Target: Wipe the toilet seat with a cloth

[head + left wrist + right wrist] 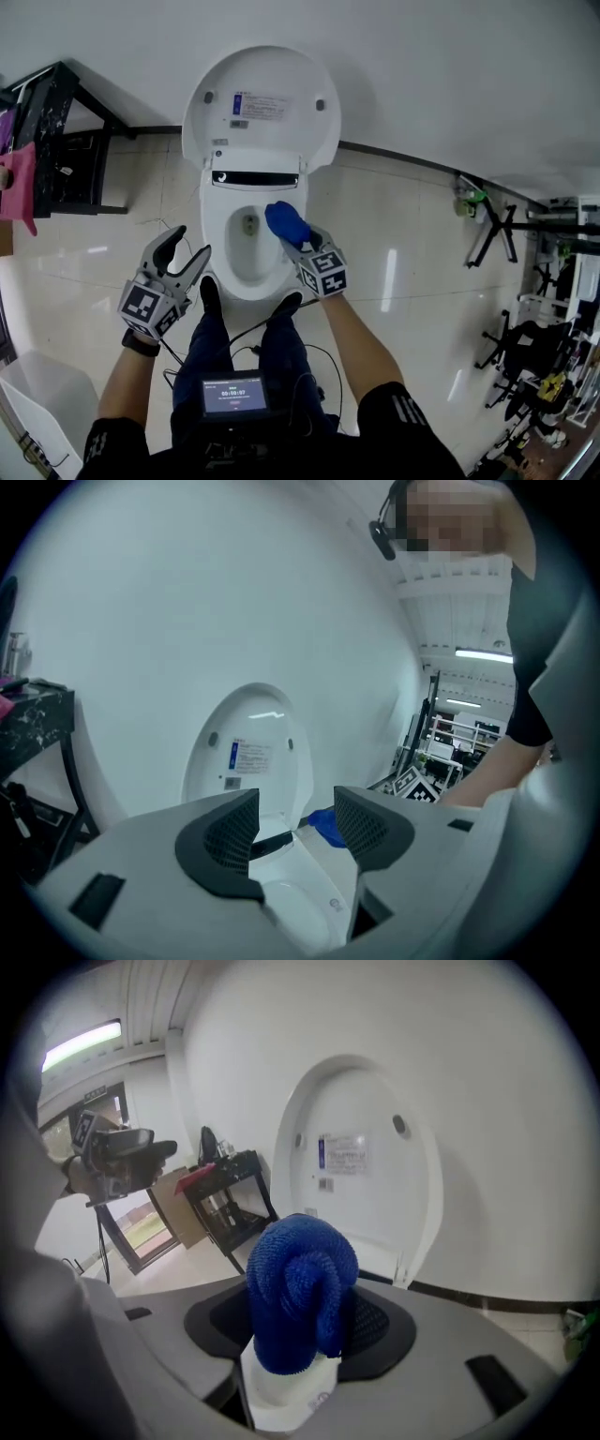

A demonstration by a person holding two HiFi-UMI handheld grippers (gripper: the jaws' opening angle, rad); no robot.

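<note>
While the right gripper [296,242] has its jaws clamped on the bunched blue cloth [284,221] at the toilet seat's [214,246] right rim, and the left gripper [187,246] hangs open and empty, the wipe wants firm, even pressure along the rim.

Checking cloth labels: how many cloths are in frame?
1: a blue cloth, held by the right gripper at the right rim of the toilet. A pink thing on the rack, far left, may be another; cannot tell.
</note>
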